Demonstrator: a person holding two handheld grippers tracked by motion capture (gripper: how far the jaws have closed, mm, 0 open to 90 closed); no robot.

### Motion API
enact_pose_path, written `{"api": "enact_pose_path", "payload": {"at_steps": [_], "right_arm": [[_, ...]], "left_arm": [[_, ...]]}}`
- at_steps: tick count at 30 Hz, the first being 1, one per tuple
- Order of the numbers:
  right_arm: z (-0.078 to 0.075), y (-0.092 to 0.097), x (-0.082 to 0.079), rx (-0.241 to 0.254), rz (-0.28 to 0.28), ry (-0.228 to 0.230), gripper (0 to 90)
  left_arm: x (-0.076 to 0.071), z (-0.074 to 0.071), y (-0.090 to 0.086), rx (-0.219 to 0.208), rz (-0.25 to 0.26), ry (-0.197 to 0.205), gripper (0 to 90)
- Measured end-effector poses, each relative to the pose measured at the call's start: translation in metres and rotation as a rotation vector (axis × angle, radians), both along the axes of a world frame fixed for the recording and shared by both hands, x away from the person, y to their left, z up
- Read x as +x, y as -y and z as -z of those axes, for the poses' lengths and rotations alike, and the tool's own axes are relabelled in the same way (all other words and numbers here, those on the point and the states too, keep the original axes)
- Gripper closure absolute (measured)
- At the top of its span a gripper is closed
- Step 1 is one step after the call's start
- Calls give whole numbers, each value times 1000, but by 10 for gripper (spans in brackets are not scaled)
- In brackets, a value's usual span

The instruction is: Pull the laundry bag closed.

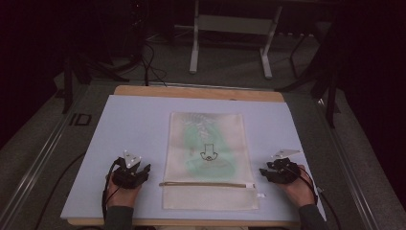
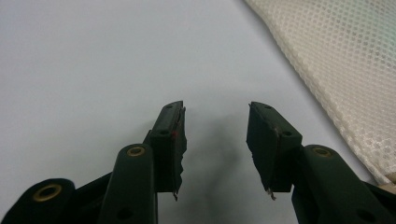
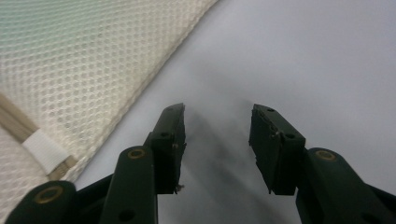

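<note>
High view: mesh bag (image 1: 207, 160) lies between left gripper (image 1: 142, 171) and right gripper (image 1: 265, 173), both wide apart, holding nothing.

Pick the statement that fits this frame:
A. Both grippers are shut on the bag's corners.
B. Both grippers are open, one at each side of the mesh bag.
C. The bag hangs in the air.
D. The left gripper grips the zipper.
B: the left gripper and right gripper sit with jaws apart on the mat, flanking the flat mesh bag.

Mesh bag (image 1: 207, 160) lies on mat (image 1: 134, 124), between both hand-held grippers
</note>
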State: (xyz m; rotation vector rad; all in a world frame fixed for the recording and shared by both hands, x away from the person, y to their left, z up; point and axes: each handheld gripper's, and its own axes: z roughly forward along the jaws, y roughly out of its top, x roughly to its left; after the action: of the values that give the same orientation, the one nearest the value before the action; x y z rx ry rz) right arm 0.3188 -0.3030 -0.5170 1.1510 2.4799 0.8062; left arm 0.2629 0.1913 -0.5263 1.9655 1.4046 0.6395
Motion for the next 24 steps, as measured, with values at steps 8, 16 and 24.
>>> {"api": "enact_pose_path", "payload": {"at_steps": [8,16,24], "right_arm": [[-6,-6,-1,-35,-41,-11,532],[-12,-10,3,-59,-78,-30,506],[-20,-14,1,-81,-112,-38,492]], "left_arm": [[1,1,-5,4,-1,-5,569],[1,0,-10,-33,-1,-15,572],[2,1,-11,-38,26,-21,594]]}}
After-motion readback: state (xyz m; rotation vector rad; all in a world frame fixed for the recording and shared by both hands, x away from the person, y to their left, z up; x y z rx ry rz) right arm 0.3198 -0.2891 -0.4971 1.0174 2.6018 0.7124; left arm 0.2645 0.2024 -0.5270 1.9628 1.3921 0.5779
